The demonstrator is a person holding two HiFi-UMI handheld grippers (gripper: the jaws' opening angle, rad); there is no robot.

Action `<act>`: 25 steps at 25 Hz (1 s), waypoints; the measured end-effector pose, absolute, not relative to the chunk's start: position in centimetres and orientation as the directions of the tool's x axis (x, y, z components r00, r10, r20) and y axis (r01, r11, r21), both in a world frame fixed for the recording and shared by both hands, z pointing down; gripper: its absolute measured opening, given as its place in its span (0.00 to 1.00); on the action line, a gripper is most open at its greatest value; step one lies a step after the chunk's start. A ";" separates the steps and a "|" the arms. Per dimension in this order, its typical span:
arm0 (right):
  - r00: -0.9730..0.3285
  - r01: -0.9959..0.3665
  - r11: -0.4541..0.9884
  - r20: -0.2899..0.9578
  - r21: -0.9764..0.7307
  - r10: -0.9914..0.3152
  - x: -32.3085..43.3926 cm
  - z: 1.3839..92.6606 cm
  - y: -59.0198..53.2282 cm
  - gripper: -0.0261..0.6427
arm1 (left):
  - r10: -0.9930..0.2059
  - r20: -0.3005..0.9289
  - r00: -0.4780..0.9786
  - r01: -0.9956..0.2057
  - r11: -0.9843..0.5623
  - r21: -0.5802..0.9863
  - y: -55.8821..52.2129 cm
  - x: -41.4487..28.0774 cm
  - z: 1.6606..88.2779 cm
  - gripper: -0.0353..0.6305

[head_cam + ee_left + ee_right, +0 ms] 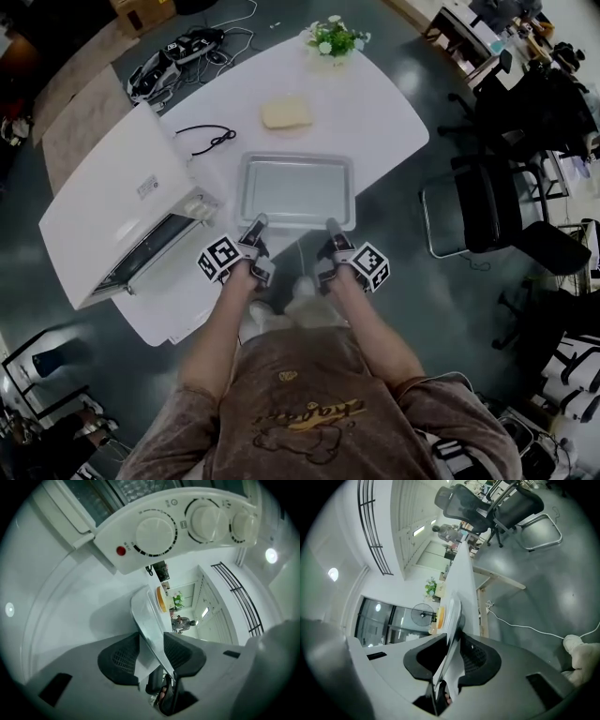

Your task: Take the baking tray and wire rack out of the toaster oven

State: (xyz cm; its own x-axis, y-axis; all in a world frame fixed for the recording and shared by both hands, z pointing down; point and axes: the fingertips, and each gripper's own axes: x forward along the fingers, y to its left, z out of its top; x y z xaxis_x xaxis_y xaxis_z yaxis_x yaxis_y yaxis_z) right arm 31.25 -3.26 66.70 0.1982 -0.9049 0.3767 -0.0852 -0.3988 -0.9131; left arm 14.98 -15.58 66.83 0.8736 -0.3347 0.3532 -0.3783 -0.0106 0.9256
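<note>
Baking tray [295, 187]: out of the oven, flat on the white table [375, 122], near the person's edge and just right of the toaster oven [122, 202]. Rectangular bright metal, shallow, raised rim, rounded corners. Its floor shows bare metal.

Left gripper [255, 225]: on the near rim at the left corner. Rim passes between the jaws, which stand apart, with slack visible at one pad, so not clamped.

Right gripper [332, 228]: on the near rim at the right corner. Jaws are narrow and pinch the rim.

Toaster oven: white box, angled at the table's left end. Three round knobs [154, 535] and a red lamp on the front panel. The front opening is dark, so I can't tell what's inside.

Also on the table: a pale yellow slab [286, 113] beyond the tray, a looped black cable [208, 141] beside the oven, and potted flowers [335, 37] at the far end.

Room: glossy dark grey floor [441, 309], black office chairs [492, 202] to the right.
</note>
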 end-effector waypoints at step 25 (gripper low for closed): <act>0.040 -0.252 -0.460 0.465 -0.852 -0.884 29.2 68.5 -3.0 0.27 | -0.494 0.268 0.827 -0.327 -0.035 0.944 -13.2 6.8 61.3 0.26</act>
State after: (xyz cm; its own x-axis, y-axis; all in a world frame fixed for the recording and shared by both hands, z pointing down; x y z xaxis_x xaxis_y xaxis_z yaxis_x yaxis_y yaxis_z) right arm 29.23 -2.98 68.55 0.0401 -0.8843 0.4652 -0.2519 -0.4595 -0.8517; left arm 6.84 -13.20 61.27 0.8273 -0.4938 0.2679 -0.3268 -0.0351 0.9444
